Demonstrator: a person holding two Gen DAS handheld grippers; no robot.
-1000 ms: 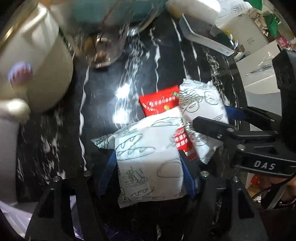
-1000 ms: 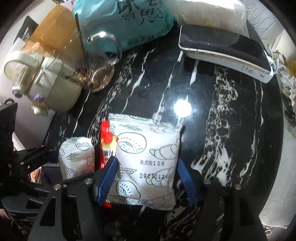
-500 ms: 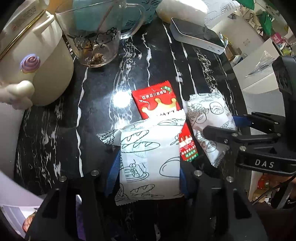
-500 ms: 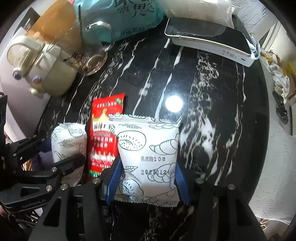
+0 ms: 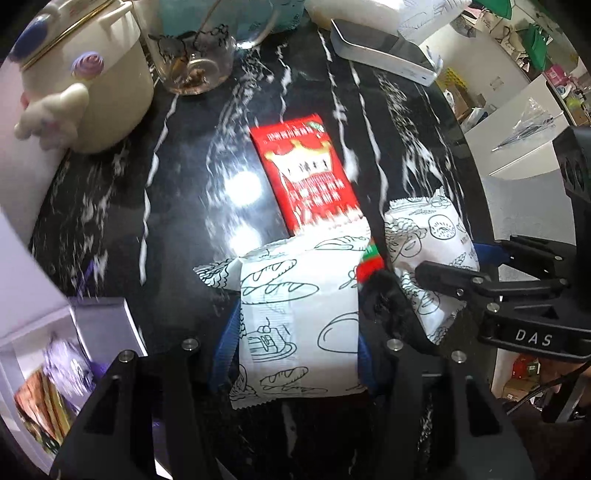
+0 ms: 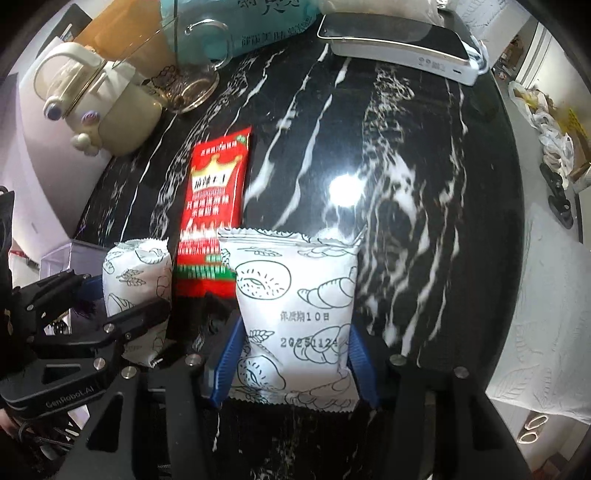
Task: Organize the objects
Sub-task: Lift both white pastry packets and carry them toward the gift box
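Note:
My left gripper (image 5: 295, 343) is shut on a white bread packet (image 5: 299, 314) printed with loaves and holds it above the black marble table (image 5: 110, 221). My right gripper (image 6: 291, 350) is shut on a second white bread packet (image 6: 295, 306) printed with croissants. A red snack packet (image 5: 306, 173) lies flat on the table between the two white packets; it also shows in the right wrist view (image 6: 214, 206). The right gripper with its packet (image 5: 424, 251) shows at the right of the left wrist view. The left gripper's packet (image 6: 136, 273) shows at the left of the right wrist view.
A cream kettle (image 5: 81, 85) and a glass mug (image 5: 192, 55) stand at the far left. A white flat device (image 6: 399, 48) and a teal bag (image 6: 266, 18) lie at the far edge. An open box (image 5: 48, 358) with packets sits at the near left.
Both grippers have drawn back toward me with their white packets. The red packet, earlier partly under them, now lies mostly uncovered on the table. The open box has come into view.

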